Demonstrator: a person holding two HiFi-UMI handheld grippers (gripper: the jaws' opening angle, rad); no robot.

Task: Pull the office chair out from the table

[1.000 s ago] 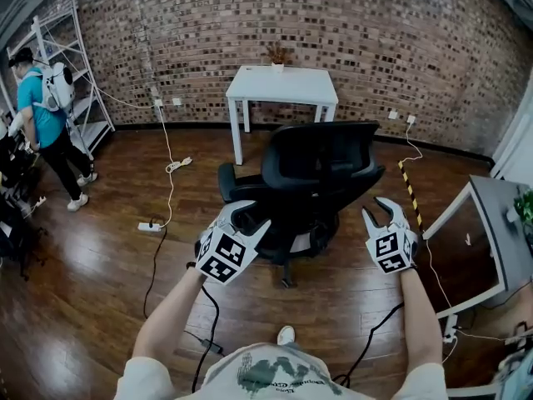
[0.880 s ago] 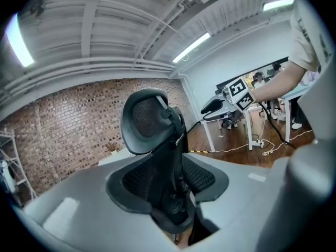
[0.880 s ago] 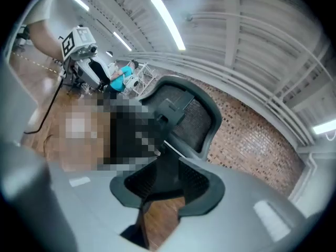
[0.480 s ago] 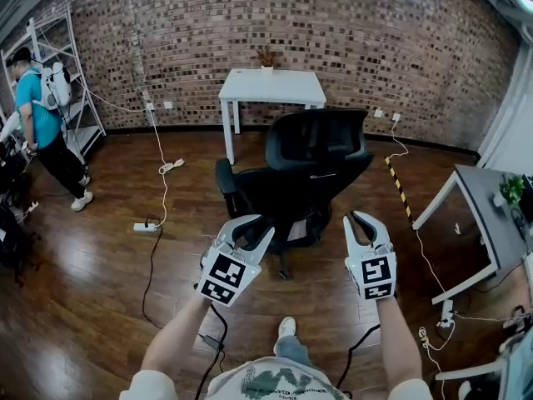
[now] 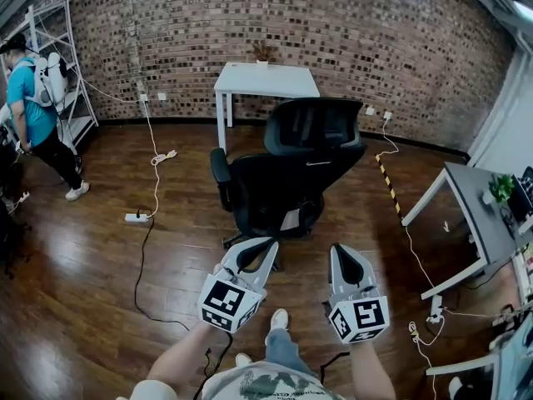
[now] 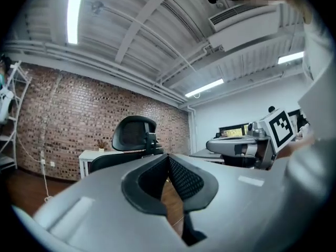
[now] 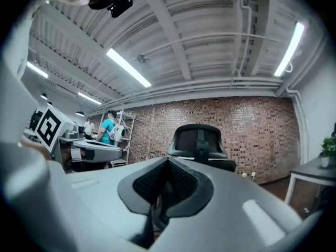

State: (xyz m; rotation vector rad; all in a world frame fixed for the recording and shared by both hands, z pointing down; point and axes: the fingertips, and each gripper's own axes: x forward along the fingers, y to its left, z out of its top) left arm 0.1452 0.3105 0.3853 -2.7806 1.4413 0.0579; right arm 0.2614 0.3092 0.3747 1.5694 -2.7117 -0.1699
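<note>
Evidently, in the head view, the office chair (image 5: 287, 169) stands on the wooden floor (image 5: 83, 290) well clear of the table (image 5: 262, 80) at the brick wall, with its back turned toward the person, so the pull is judged to be as good as done. The left hand-held gripper (image 5: 265, 250) and the right hand-held gripper (image 5: 337, 255) are held low, near the person's body and well apart from the chair. Their jaws have just been closing, and nothing is caught between them. Should more clearance be wanted, the jaws are best reopened and set on both sides of the backrest's edge. The pull is best kept even and straight, so that the castors are not steered into the power strip (image 5: 136, 217) and its cable at the left or the striped floor strip (image 5: 387, 182) at the right. In the left gripper view, the jaws are shown pressed tip to tip on nothing, with the chair (image 6: 134, 133) beyond them and the table (image 6: 89, 159) behind it. In the right gripper view, the jaws are likewise shut and empty, and the chair (image 7: 198, 138) is framed straight ahead, not touched. No brand, label or legible writing is found in any view; only the square black-and-white markers on the cubes (image 5: 226, 302) can be made out.
</note>
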